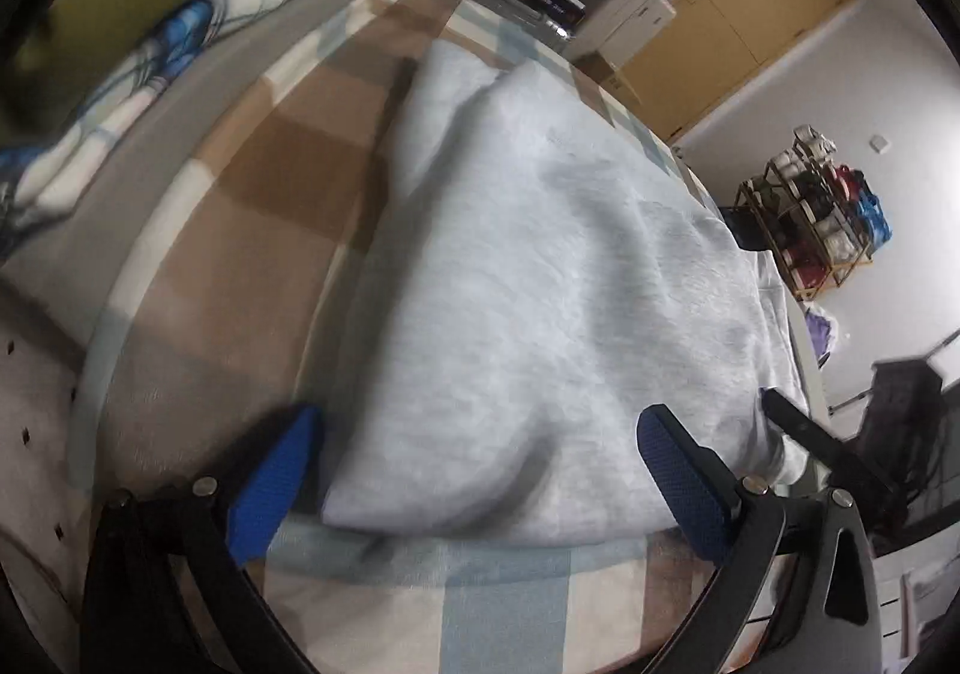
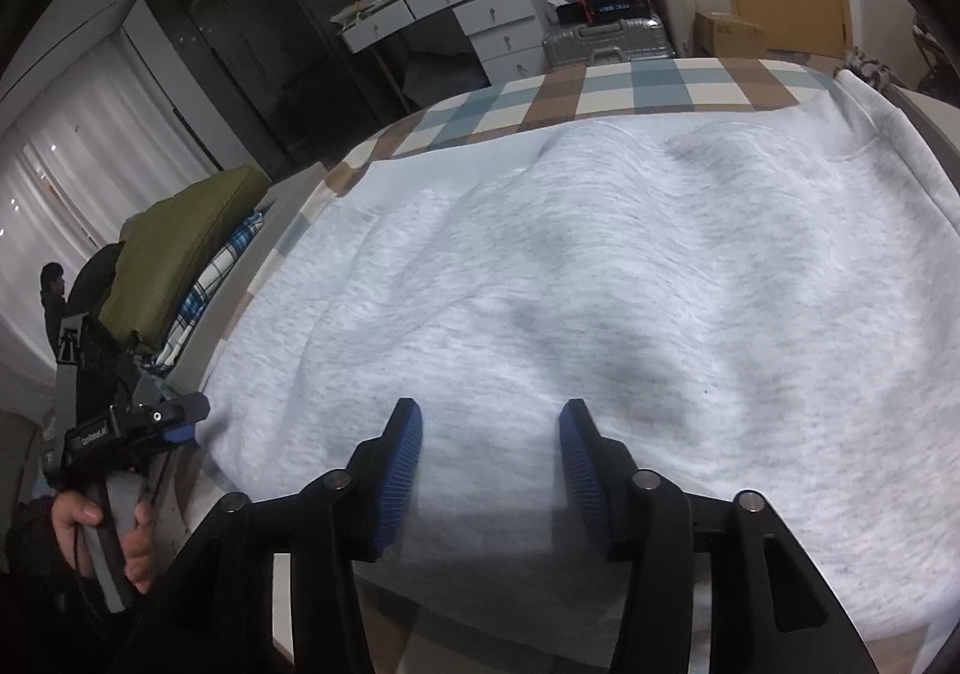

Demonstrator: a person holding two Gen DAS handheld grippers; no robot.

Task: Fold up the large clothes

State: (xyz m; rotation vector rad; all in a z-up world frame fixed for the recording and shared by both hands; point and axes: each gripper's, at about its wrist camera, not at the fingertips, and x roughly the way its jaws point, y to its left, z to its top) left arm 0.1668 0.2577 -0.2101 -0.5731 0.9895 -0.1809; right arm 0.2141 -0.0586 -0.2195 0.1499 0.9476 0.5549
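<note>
A large light grey sweatshirt (image 2: 600, 266) lies spread flat on the checked bed sheet (image 2: 600, 86), its ribbed hem at the far right. My right gripper (image 2: 491, 410) hovers over the garment's near edge with jaws apart; fabric lies under them, and the pads (image 2: 399, 470) do not press on it. In the left wrist view the sweatshirt (image 1: 540, 254) has a folded near-left corner. My left gripper (image 1: 480, 416) stands wide open over that corner, one pad on each side, gripping nothing. The left gripper (image 2: 180, 422) also shows at the garment's left edge, held by a hand (image 2: 129, 536).
An olive green pile (image 2: 180, 242) sits on a blue checked cloth along the bed's left side. White drawers (image 2: 480, 14), a silver suitcase (image 2: 606, 41) and a dark cabinet (image 2: 258, 44) stand beyond the bed. A wire rack (image 1: 810, 230) stands by the wall.
</note>
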